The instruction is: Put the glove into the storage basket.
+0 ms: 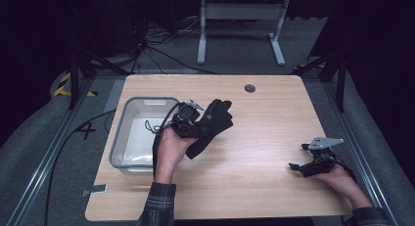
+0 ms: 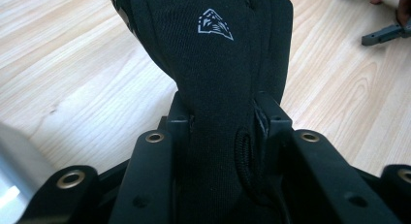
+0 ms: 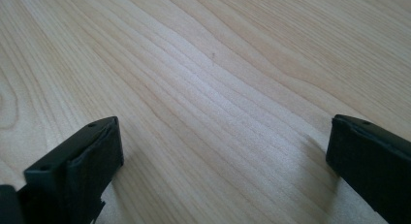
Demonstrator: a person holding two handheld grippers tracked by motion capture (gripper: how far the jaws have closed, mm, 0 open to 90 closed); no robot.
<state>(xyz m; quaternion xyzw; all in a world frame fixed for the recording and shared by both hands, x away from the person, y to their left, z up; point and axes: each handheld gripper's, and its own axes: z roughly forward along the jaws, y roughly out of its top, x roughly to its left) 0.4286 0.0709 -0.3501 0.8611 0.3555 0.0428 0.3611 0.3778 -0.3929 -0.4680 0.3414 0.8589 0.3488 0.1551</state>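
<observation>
A black glove (image 1: 211,125) with a small white logo (image 2: 214,26) hangs over the wooden table (image 1: 254,138), just right of the grey bin. My left gripper (image 1: 192,124) is shut on its cuff end, and in the left gripper view the glove (image 2: 213,78) is pinched between the two jaws and stretches away from the camera. My right gripper (image 1: 301,157) rests low near the table's right front, far from the glove. Its jaws stand wide apart in the right gripper view, with only bare wood between the fingertips (image 3: 92,146).
A grey plastic bin (image 1: 122,143) sits on the left part of the table, with something pale inside. A round cable hole (image 1: 249,88) lies near the far edge. Beyond the table stand a white desk frame (image 1: 240,25) and floor cables.
</observation>
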